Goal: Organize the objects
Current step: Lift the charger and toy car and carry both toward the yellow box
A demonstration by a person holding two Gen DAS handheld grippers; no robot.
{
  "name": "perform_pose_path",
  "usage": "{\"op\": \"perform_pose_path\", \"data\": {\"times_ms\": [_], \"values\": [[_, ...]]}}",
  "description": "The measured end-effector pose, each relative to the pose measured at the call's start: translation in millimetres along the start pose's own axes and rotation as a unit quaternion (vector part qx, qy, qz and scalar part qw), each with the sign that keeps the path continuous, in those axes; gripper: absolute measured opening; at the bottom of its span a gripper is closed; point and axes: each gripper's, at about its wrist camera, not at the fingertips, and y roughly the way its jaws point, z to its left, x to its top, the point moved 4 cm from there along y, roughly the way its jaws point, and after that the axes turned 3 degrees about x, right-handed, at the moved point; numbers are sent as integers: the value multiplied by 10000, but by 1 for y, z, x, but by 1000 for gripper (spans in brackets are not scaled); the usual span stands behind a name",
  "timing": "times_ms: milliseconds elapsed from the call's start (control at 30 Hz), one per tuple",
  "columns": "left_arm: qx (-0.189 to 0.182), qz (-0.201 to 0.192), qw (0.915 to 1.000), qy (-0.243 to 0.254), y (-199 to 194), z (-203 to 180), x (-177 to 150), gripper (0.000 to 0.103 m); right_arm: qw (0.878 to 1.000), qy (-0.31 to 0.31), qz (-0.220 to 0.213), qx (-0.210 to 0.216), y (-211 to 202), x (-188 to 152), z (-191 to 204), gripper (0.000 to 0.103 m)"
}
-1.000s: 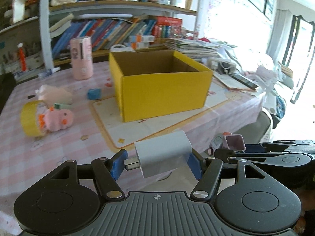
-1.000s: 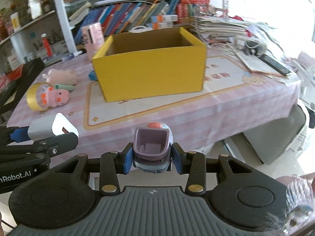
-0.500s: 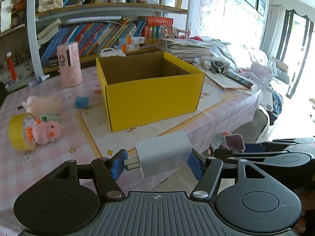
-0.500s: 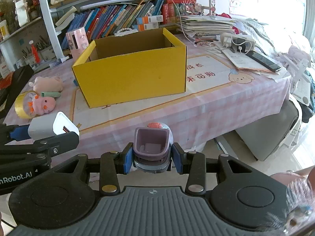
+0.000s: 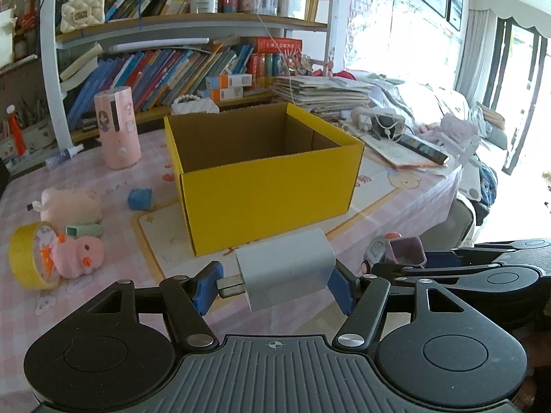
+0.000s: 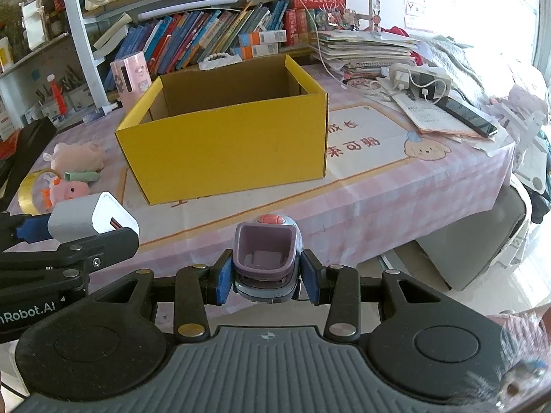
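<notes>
An open yellow cardboard box (image 5: 268, 186) (image 6: 224, 151) stands in the middle of the pink checked table, and nothing shows inside it. My left gripper (image 5: 275, 284) is shut on a white plug-in charger (image 5: 287, 268) (image 6: 91, 216), held sideways in front of the table's near edge. My right gripper (image 6: 265, 273) is shut on a small purple and grey toy car (image 6: 267, 258) (image 5: 396, 253), also off the table's front edge, to the right of the left gripper. Both grippers sit lower than the box rim and short of it.
Left of the box lie a yellow tape roll (image 5: 24, 258), a pink pig toy (image 5: 81, 254), a plush (image 5: 72, 203), a green piece (image 5: 84, 230), a blue block (image 5: 139, 199) and a pink canister (image 5: 118, 130). Papers, a phone (image 6: 466, 115) and chargers crowd the right. Bookshelves stand behind.
Both grippers have drawn back and a little up from the table with their loads, so the box looks smaller and sits farther off. Grips are unchanged.
</notes>
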Motion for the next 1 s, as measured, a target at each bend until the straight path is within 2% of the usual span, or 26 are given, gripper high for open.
{"op": "perform_pose_path", "data": {"times_ms": [433,1000], "values": [[11,-208,9997,110,15,0,23,66,9998,-126,-127,-88,16,26,-3,38],[326,-744,9966,136,39,13,82,66,9962,-501,-674,228,41,106,0,38]]}}
